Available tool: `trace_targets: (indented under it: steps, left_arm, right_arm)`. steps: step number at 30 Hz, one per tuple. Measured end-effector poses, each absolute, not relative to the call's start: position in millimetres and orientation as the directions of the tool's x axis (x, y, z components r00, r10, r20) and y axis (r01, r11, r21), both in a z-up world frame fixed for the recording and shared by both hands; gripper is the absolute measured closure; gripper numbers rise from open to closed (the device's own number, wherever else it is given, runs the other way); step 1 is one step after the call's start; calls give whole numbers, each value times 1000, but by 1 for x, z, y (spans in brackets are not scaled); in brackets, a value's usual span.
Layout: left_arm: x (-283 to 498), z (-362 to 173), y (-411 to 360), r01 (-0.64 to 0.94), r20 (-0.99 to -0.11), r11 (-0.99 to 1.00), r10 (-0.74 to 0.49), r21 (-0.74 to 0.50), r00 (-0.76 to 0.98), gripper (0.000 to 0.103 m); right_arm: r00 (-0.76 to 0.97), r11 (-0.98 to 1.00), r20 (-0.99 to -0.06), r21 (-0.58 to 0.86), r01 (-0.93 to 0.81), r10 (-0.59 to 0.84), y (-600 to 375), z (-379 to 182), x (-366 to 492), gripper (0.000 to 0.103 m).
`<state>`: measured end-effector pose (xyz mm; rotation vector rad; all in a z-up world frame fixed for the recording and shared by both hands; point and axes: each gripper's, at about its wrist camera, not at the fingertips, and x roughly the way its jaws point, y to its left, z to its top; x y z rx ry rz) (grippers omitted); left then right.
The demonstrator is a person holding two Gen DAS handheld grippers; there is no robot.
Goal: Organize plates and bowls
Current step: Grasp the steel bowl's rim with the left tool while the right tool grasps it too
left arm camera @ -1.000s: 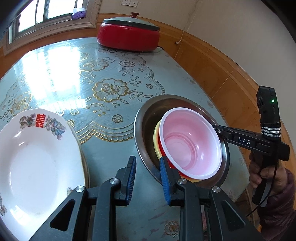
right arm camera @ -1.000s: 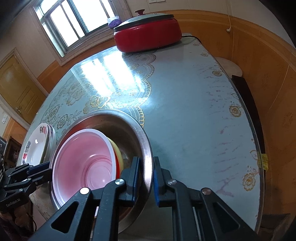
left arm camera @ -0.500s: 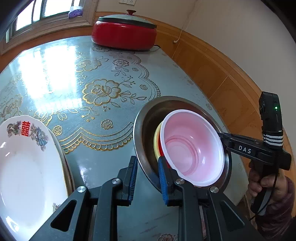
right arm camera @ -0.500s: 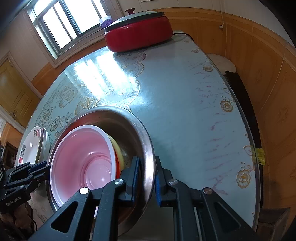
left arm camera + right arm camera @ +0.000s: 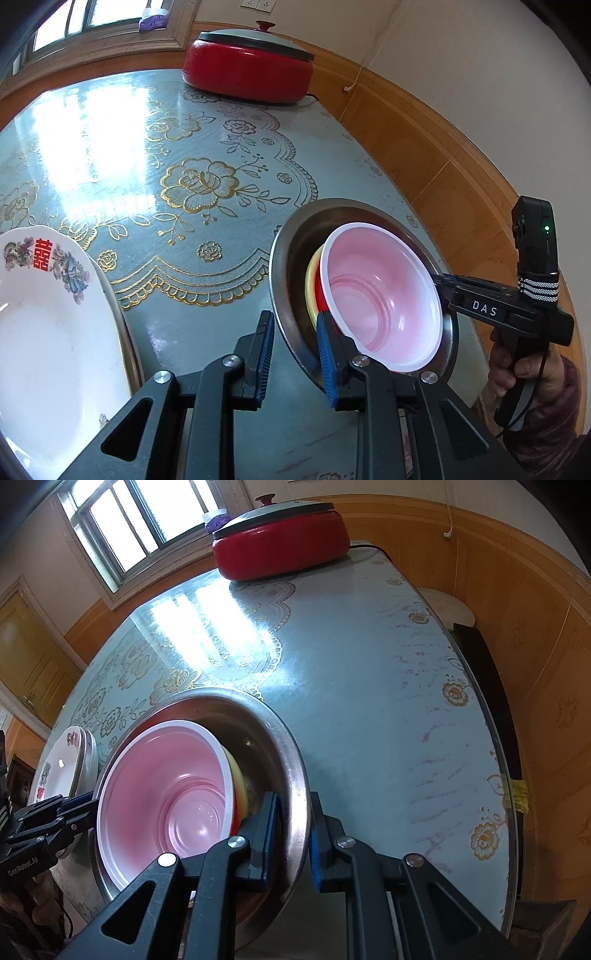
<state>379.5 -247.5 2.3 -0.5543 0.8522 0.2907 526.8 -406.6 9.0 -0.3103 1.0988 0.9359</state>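
A table point(image 5: 110, 155) in glossy blue cloth with gold flowers reflects daylight from a window point(image 5: 147, 520). Orange wood panelling point(image 5: 517, 602) lines white walls point(image 5: 461, 74). A wooden door point(image 5: 26, 653) stands left.

A wide steel basin point(image 5: 284, 258) sits tilted near the bench's right edge, holding a pink plastic bowl point(image 5: 384, 295) nested over a red and a yellow bowl point(image 5: 309, 284), all leaning sideways, while a white flowered plate point(image 5: 48, 332) tops a small stack toward the left edge.
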Motion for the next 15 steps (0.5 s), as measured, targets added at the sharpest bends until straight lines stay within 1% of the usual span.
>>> trace_targets:
  steps: [6, 7, 8, 9, 15]
  left_arm:
    - [381, 3, -246, -466, -779, 815, 28, -345, 626, 80]
    - [381, 3, -246, -464, -777, 814, 24, -350, 628, 81]
    - [381, 3, -247, -462, -776, 814, 22, -353, 631, 85]
    - [381, 4, -248, -465, -777, 816, 31, -343, 628, 86]
    - [379, 3, -253, -476, -777, 818, 58, -324, 627, 86]
  right_arm:
    - [115, 593, -867, 229, -772, 485, -405, 4, 529, 89]
    - [112, 592, -867, 232, -772, 486, -405, 3, 529, 89]
    - [108, 592, -866, 237, -770, 488, -405, 3, 530, 89]
    - [106, 591, -866, 239, -771, 488, -404, 2, 531, 89]
    - [106, 580, -865, 233, -781, 490, -402, -1, 530, 91]
